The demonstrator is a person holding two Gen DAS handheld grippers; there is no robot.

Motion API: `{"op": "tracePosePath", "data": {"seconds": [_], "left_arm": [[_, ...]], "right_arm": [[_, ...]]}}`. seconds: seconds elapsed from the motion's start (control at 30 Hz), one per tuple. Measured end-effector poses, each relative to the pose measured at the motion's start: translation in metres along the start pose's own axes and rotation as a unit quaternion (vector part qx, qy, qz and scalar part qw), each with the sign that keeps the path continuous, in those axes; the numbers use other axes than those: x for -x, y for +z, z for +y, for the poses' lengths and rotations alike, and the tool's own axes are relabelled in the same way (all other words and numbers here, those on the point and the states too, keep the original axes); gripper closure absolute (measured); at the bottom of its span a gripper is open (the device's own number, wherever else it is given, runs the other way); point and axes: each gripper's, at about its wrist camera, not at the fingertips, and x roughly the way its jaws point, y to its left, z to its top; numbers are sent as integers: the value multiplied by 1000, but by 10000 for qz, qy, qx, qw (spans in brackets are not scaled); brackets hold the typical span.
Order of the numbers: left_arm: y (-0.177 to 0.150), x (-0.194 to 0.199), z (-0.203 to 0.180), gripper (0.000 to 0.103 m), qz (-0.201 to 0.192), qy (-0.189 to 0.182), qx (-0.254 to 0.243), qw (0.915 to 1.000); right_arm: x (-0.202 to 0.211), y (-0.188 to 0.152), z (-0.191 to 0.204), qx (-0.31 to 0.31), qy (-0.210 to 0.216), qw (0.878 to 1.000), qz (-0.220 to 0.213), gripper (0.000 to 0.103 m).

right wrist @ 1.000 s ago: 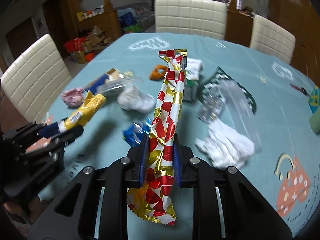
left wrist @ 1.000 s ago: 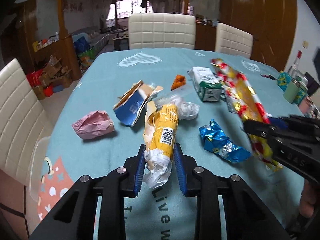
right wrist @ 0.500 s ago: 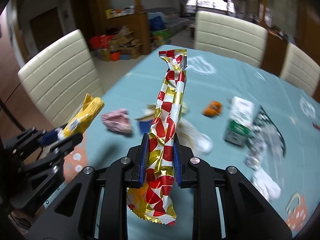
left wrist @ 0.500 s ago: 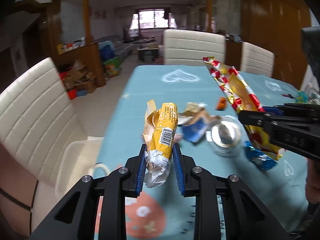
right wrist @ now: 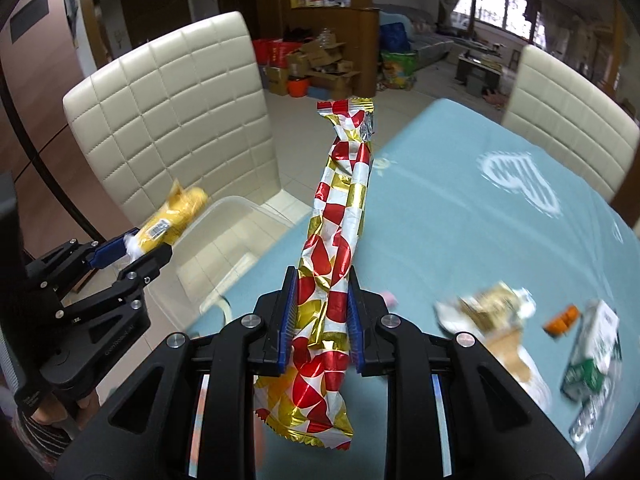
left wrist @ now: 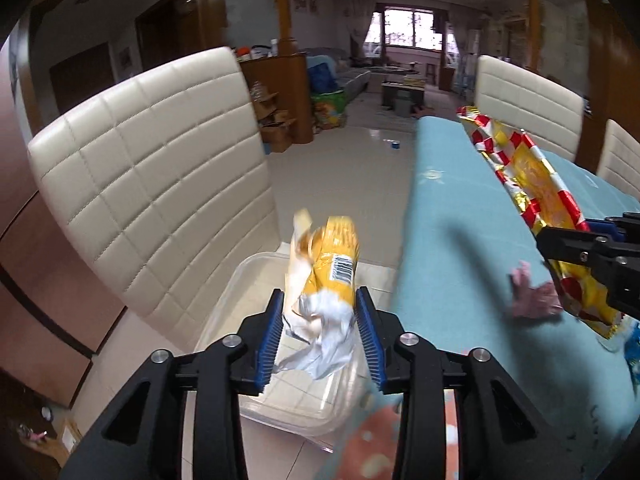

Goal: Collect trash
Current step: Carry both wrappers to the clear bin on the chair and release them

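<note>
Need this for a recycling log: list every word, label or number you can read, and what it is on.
Nothing reads clearly.
Yellow wrapper: barcode label, digits too small.
Left gripper, jaws just opening with the yellow wrapper between them: pale lettering on its arm, too small.
Green and white carton: print blurred.
Red and gold wrapper: pattern only, no words visible.

Crumpled yellow wrapper (left wrist: 334,272) above clear bin (left wrist: 256,384) (seemingly loose), long red-gold checkered wrapper (right wrist: 336,264) upright, pinched mid-length

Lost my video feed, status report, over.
Left gripper jaws just opening, yellow wrapper loose between them above clear bin. Right gripper shut on checkered wrapper. Path clear.
</note>
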Motion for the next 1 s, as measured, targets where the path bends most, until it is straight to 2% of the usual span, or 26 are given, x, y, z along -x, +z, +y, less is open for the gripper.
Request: {"op": "tracePosePath", "data": {"seconds": [0.03, 0.07, 0.17, 0.47, 0.57, 0.63, 0.73, 1.0], "left_arm": [[1, -5, 5, 38, 36, 67, 82, 9999], [0, -7, 4, 22, 38, 104, 164, 9998], [1, -3, 21, 17, -246, 224, 379, 9987], [-14, -2, 53, 16, -112, 581, 623, 9963], [-16, 1, 61, 15, -113, 633, 695, 9955], [-18, 4, 64, 15, -106, 643, 717, 9953], [-19, 7, 63, 15, -99, 646, 733, 9952], [-16, 15, 44, 15, -102, 353, 657, 9972]], "right_arm": [[-4, 3, 3, 19, 0, 10000, 16, 78], [-10, 7, 6, 38, 6, 10000, 43, 78], [-24, 15, 15, 38, 86, 9999, 117, 76], [-56, 21, 56, 357, 413, 9981, 298, 75], [-62, 20, 60, 322, 446, 9977, 392, 64], [-60, 20, 59, 257, 391, 9984, 332, 38], [-52, 19, 56, 259, 221, 9993, 128, 37], [-27, 6, 26, -64, -31, 9999, 103, 37]]}}
